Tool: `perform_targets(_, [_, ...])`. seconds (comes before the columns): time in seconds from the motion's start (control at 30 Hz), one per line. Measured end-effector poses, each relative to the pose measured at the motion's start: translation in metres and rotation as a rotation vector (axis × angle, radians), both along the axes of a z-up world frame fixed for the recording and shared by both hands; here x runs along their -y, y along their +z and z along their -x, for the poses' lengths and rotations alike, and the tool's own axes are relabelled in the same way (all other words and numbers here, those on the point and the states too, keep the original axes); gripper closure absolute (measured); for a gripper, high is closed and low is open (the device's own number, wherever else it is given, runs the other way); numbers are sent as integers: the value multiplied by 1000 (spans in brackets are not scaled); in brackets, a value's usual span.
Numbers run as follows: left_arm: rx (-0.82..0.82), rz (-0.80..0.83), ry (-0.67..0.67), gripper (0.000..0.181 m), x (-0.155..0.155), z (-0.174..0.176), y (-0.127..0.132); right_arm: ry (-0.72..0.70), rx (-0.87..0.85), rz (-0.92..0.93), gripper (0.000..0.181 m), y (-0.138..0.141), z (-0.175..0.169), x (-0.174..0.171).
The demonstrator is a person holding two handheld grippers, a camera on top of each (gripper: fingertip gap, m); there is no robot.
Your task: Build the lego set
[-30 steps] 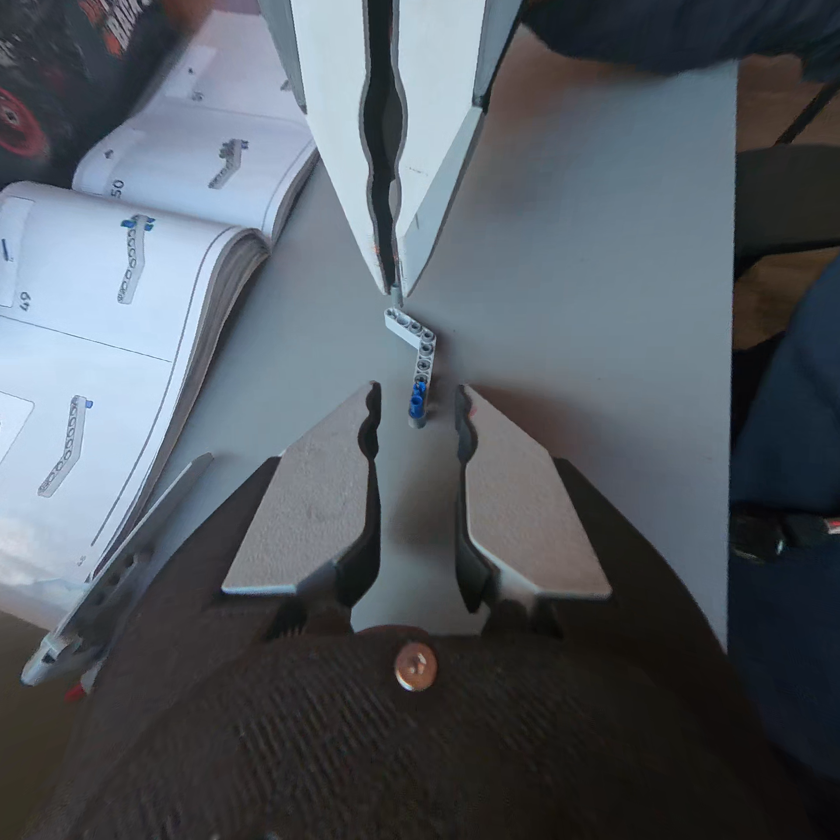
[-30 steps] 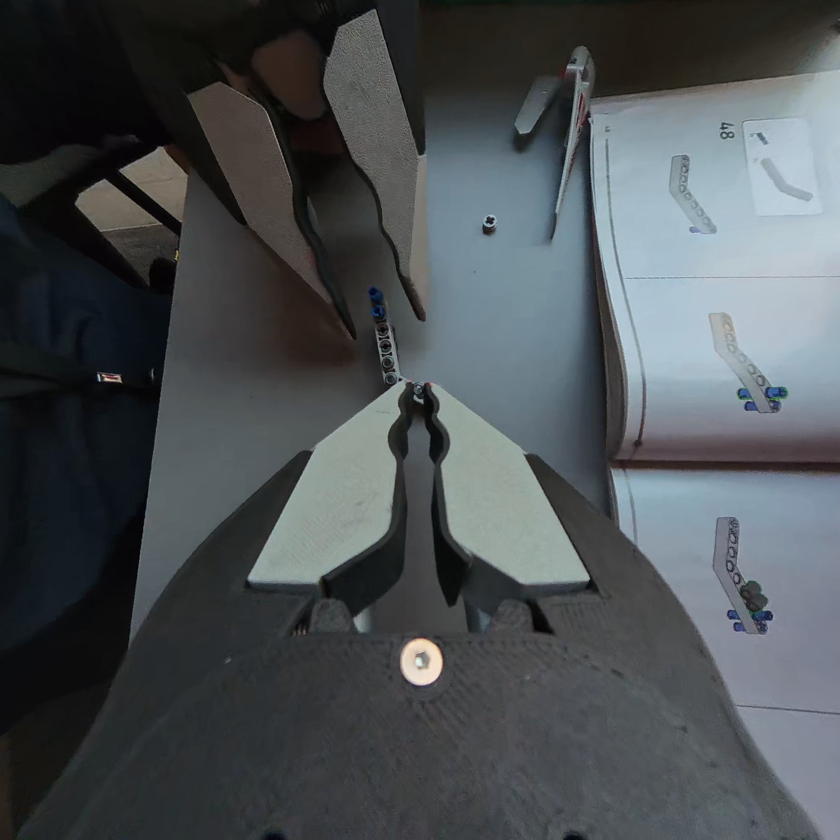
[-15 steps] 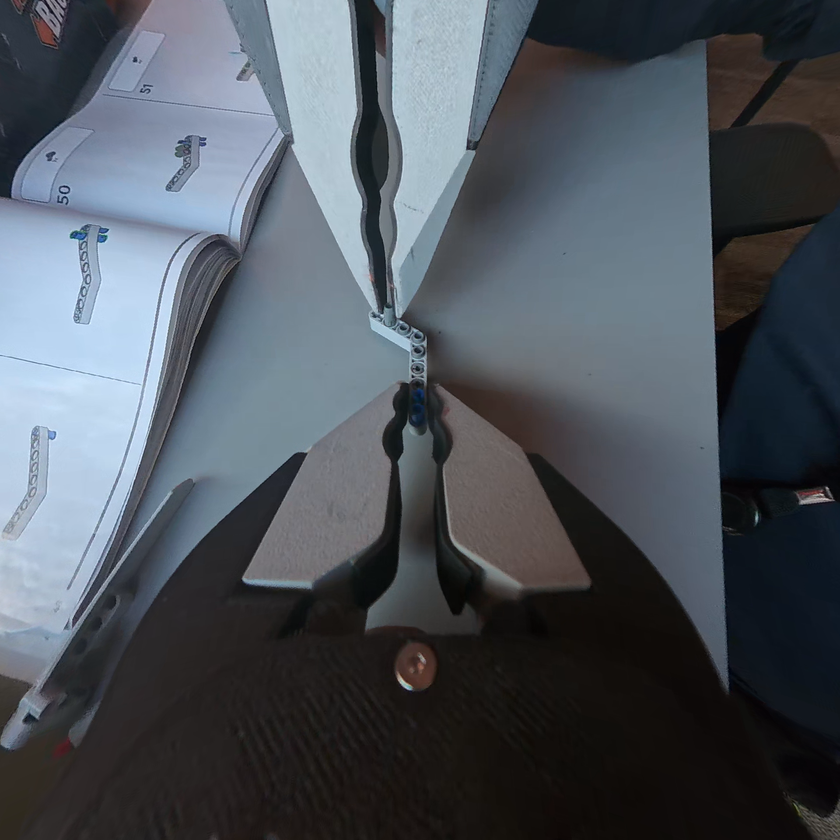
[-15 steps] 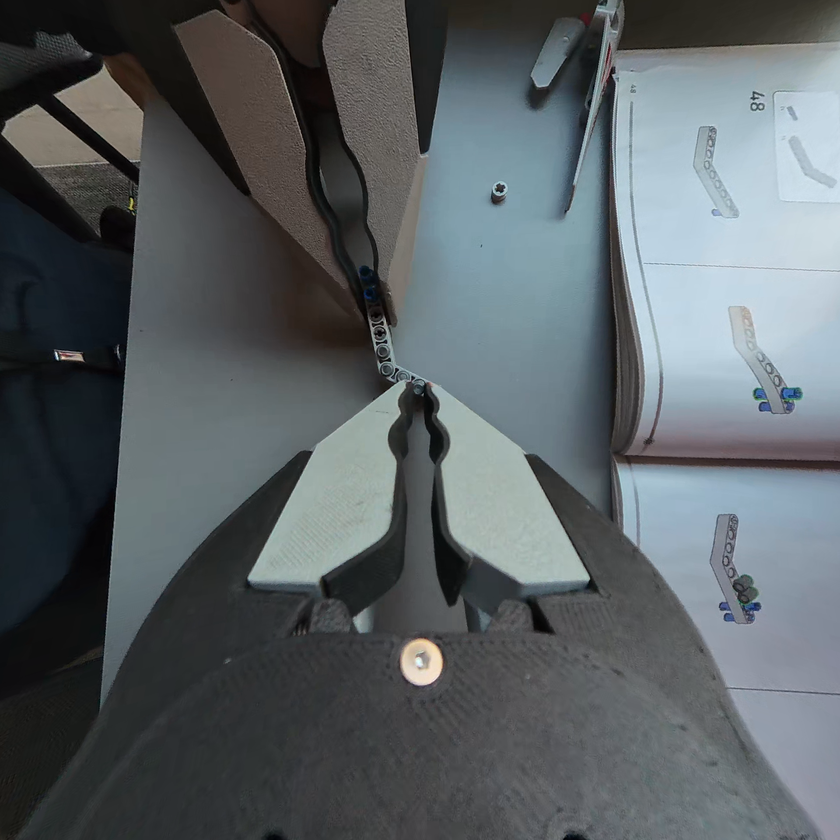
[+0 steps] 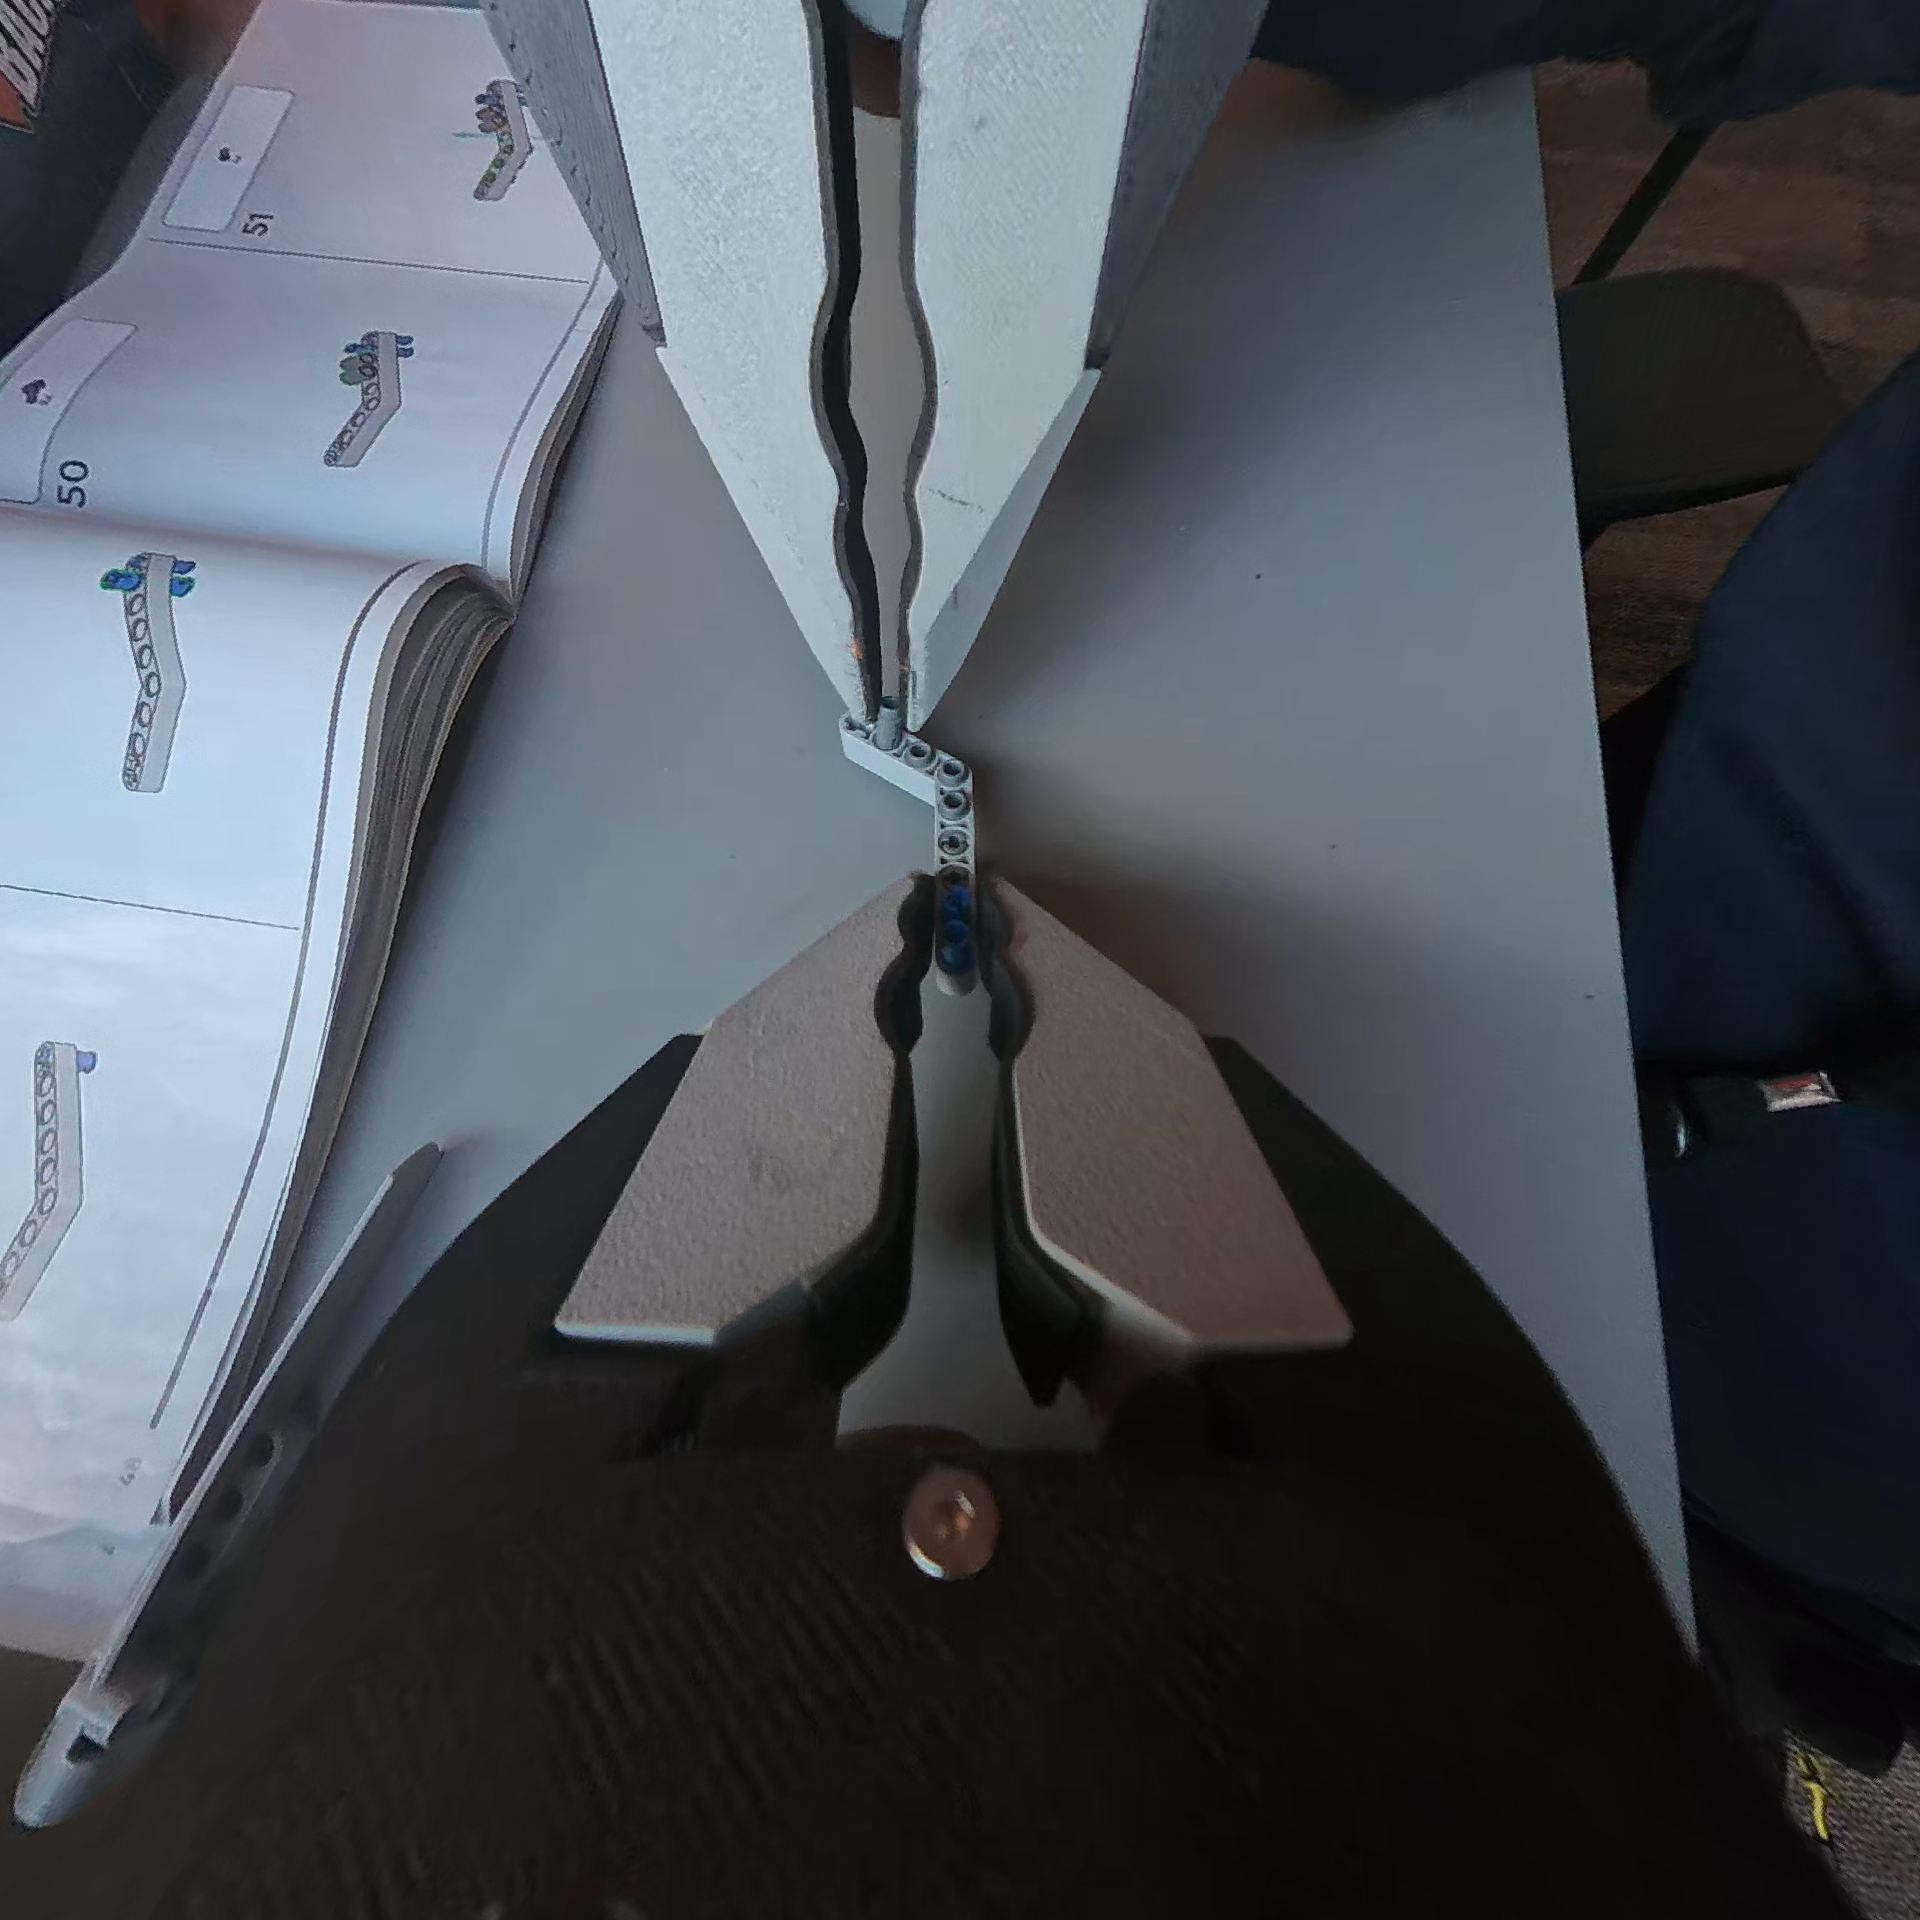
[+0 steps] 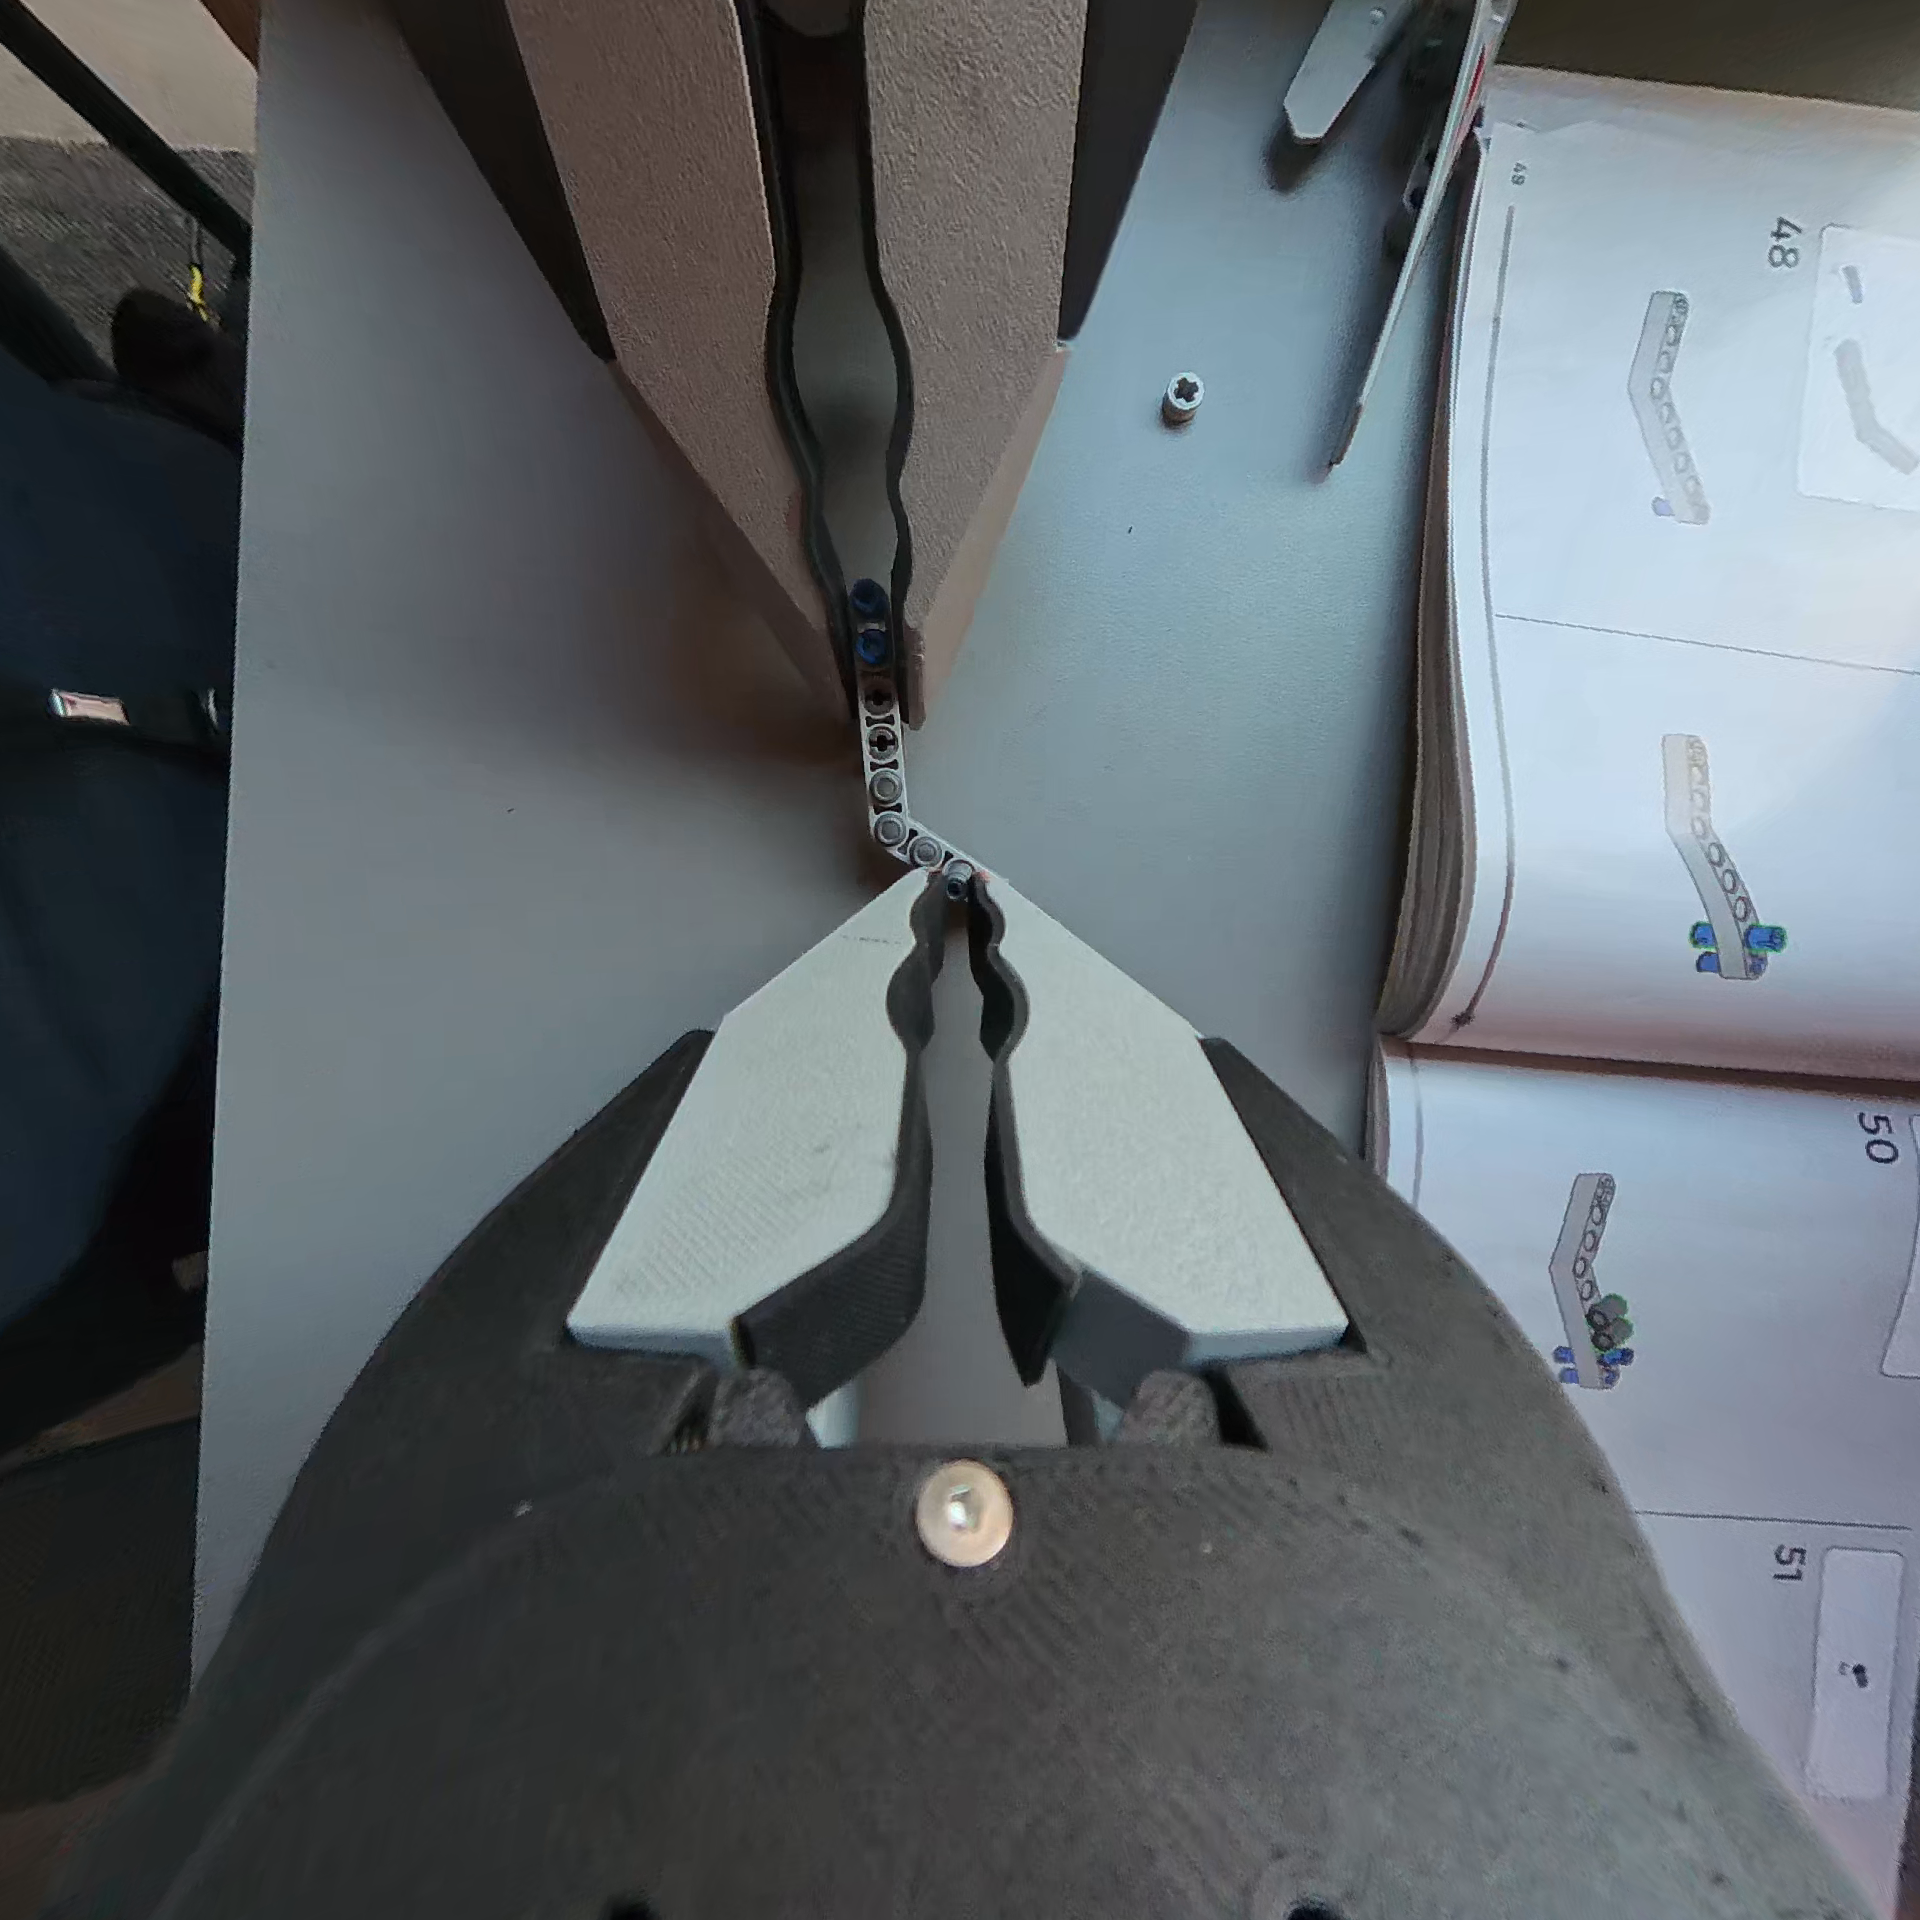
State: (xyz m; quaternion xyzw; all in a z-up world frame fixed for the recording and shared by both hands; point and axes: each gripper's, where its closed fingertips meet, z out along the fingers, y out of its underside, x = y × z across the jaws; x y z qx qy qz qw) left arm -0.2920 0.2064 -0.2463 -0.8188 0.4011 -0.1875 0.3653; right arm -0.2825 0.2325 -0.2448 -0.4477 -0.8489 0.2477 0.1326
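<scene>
smooth grey tabletop (image 5: 1299, 831): left tongs (image 5: 957, 940) and right tongs (image 6: 957, 885) pinch bent, holed beam (image 5: 954, 821).

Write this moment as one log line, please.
left claw: shut on bent beam | right claw: shut on grey pin | table

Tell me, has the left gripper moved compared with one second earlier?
Yes. The left gripper advanced toward the bent grey beam and closed on its blue-pin end.
</scene>
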Motion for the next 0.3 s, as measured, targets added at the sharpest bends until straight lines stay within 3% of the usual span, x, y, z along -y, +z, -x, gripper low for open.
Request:
perform_targets(0.03, [1, 2, -1, 177, 0, 0, 0, 4, 10, -15, 180, 0, 0, 0])
perform_targets(0.3, [-5, -7, -3, 177, 0, 1, 0, 10, 86, -10, 180, -3, 2, 0])
